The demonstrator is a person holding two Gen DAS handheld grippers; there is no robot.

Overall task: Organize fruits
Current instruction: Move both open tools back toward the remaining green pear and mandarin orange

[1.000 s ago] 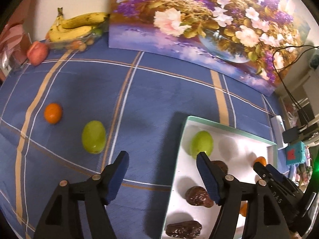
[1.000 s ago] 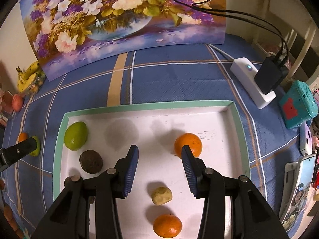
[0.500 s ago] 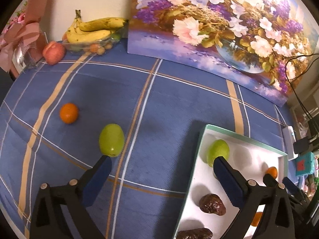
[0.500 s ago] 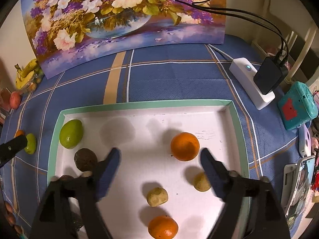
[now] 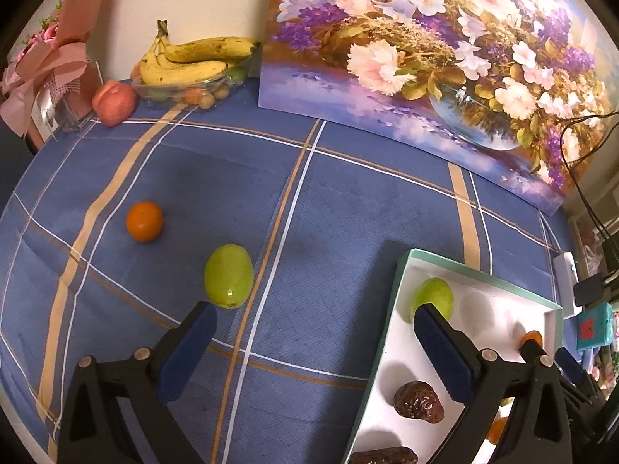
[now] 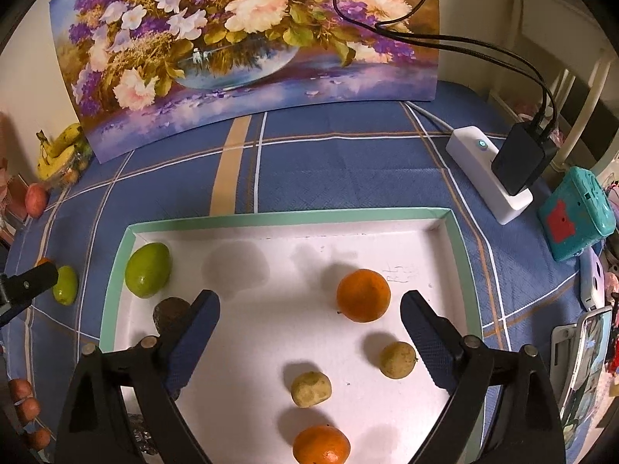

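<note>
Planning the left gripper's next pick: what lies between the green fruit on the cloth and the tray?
Only bare blue tablecloth between green fruit and tray, in the left wrist view.

Green fruit [image 5: 228,280] & orange [image 5: 144,220] on cloth; more fruit in white tray [image 6: 271,219].

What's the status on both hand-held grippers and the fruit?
Left hand-held gripper open, empty. Right hand-held gripper open, empty, over tray. Green fruit and orange loose on cloth. Nothing blocking.
</note>
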